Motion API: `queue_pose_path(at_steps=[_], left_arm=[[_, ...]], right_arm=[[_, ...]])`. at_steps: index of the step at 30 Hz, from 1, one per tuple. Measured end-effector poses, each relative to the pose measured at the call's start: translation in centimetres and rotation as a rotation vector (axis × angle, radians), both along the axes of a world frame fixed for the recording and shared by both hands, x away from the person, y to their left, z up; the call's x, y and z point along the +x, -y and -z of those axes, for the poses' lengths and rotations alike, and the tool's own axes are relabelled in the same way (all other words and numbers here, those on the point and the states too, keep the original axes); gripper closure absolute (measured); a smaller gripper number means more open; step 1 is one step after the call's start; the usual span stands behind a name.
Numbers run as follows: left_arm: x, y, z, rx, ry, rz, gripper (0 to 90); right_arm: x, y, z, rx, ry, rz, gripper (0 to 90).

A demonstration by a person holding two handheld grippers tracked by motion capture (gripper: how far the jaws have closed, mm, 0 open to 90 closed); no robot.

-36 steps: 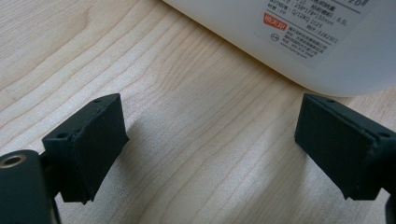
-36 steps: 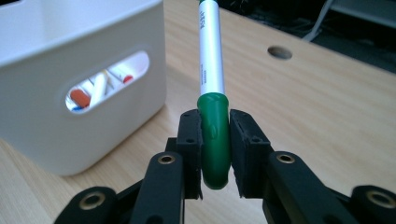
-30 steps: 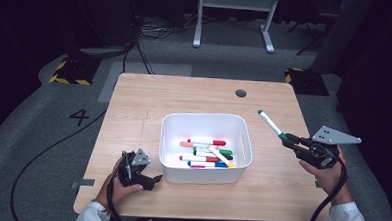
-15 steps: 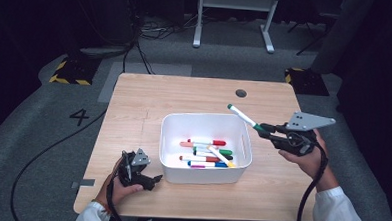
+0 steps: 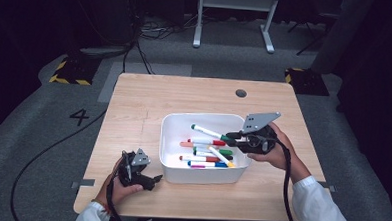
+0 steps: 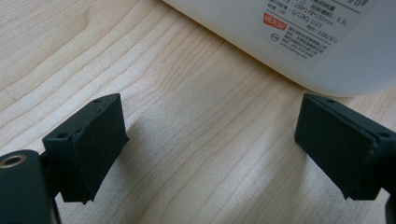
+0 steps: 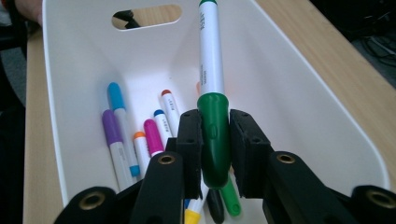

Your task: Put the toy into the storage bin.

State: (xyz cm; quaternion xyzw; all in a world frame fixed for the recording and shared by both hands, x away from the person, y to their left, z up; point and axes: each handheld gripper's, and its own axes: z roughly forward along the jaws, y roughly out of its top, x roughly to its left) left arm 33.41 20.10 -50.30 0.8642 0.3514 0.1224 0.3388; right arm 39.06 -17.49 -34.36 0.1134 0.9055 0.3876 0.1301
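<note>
Right gripper (image 7: 215, 154) clamps white marker (image 7: 211, 74) by green cap; left gripper (image 6: 210, 149) spread wide, empty.

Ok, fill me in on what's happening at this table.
A person is putting markers into a white bin on a wooden table. The right gripper is shut on a green-capped marker, clamped by its cap and held over the bin, not yet let go. Several other markers already lie on the bin's floor. The left gripper rests on the table just outside the bin's near left corner, jaws open and holding nothing.
</note>
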Motion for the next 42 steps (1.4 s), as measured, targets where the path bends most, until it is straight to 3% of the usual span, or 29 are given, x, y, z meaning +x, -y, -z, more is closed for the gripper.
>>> queue_pose_path(at_steps=[11, 21, 28, 32, 42], left_arm=[[0.0, 0.0, 0.0, 0.000, 0.000, 0.000, 9.1], [0.0, 0.0, 0.0, -0.002, -0.001, 0.000, 9.1], [0.0, 0.0, 0.0, 0.002, 0.001, -0.001, 9.1], [0.0, 0.0, 0.0, -0.002, -0.001, -0.001, 9.1], [0.0, 0.0, 0.0, 0.000, 0.001, -0.001, 9.1]], right_arm=[[-0.6, -2.5, 1.5, -0.110, -0.074, -0.119, 75.3], [-1.4, -3.2, 2.1, -0.198, -0.124, -0.201, 75.3], [-1.3, -3.2, 2.2, -0.188, -0.129, -0.203, 74.9], [-1.2, -3.0, 2.0, -0.181, -0.112, -0.174, 70.7], [-1.1, -1.2, 1.1, -0.108, -0.080, -0.134, 63.8]])
